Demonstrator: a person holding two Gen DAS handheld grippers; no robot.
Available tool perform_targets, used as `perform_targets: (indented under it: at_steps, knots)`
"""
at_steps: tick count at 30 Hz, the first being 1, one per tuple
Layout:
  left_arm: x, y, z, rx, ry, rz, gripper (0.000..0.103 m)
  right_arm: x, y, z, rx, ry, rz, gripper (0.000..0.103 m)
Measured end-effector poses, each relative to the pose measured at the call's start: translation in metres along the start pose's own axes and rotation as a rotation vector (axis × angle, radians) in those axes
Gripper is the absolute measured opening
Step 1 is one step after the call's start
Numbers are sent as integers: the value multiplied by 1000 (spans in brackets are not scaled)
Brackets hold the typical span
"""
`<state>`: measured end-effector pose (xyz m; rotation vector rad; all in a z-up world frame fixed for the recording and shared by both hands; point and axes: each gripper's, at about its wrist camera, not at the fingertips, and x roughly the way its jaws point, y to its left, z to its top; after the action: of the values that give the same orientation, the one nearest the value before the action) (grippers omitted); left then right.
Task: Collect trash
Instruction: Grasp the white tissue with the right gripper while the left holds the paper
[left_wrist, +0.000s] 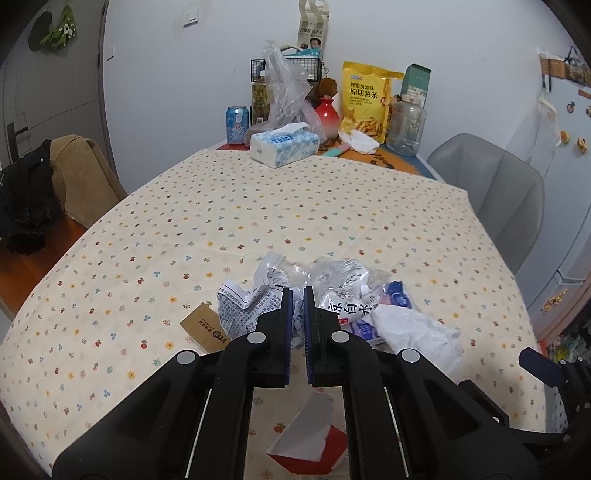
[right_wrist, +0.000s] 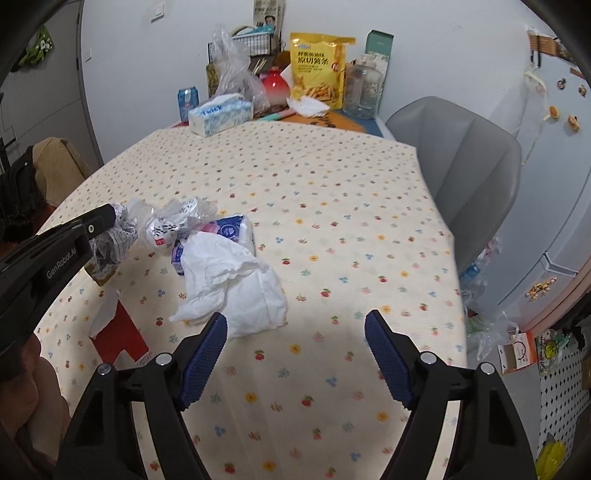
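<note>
A pile of trash lies on the flowered tablecloth (left_wrist: 258, 206): crumpled printed paper (left_wrist: 240, 302), a clear wrapper with black characters (left_wrist: 343, 295), a blue tissue pack (right_wrist: 229, 229) and a white crumpled tissue (right_wrist: 240, 280). A brown card (left_wrist: 205, 328) and a red-and-white paper scrap (right_wrist: 118, 328) lie nearer me. My left gripper (left_wrist: 298, 291) is shut, with its tips against the crumpled printed paper (right_wrist: 118, 236); whether a fold is pinched is hidden. My right gripper (right_wrist: 297, 315) stands open above bare cloth, its left pad over the tissue's near edge.
At the table's far end stand a tissue box (left_wrist: 284, 144), a blue can (left_wrist: 236, 123), a yellow snack bag (left_wrist: 365, 99) and a plastic jar (left_wrist: 406, 125). A grey chair (right_wrist: 461, 158) is on the right, a chair with clothes (left_wrist: 74, 173) on the left. Bags lie on the floor (right_wrist: 491, 332).
</note>
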<state>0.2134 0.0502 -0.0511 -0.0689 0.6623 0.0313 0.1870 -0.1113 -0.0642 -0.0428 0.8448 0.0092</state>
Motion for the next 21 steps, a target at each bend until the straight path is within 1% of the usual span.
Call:
perform_targets:
  at_steps: [3,9,10,11,12,13,14,16,19,21]
  knots:
    - [10,1,-3,0,16,0,6,9,3,1,-4,11,5,72]
    - [20,-2,-9,6,39,0,6,28,8,1,-9,48,29,61]
    - [20,-3,-10,6,40,0,6,32,9,0,-16,57,34,56]
    - [20,-3,-9,6,40,1,6,34,10,0,-19,66,40,47]
    - [20,-3,-9,6,39,1,6,35,10,-1,-17,69,59,44]
    - [20,-3,-9,5,38,2,6,34,11,-1,-21,69,68,38]
    - [19,-3,-9,3,36,3,6,33,13,-1,-29,70,77,26]
    - [16,-3,-8,4,31,7,6,29,14,-1,-33,66,87,16]
    - [10,-3,-7,1,22,11,6,18,12,0,-29,44,89,10]
    - [3,-3,-6,-3,13,12,5,9,9,1,-24,29,86,9]
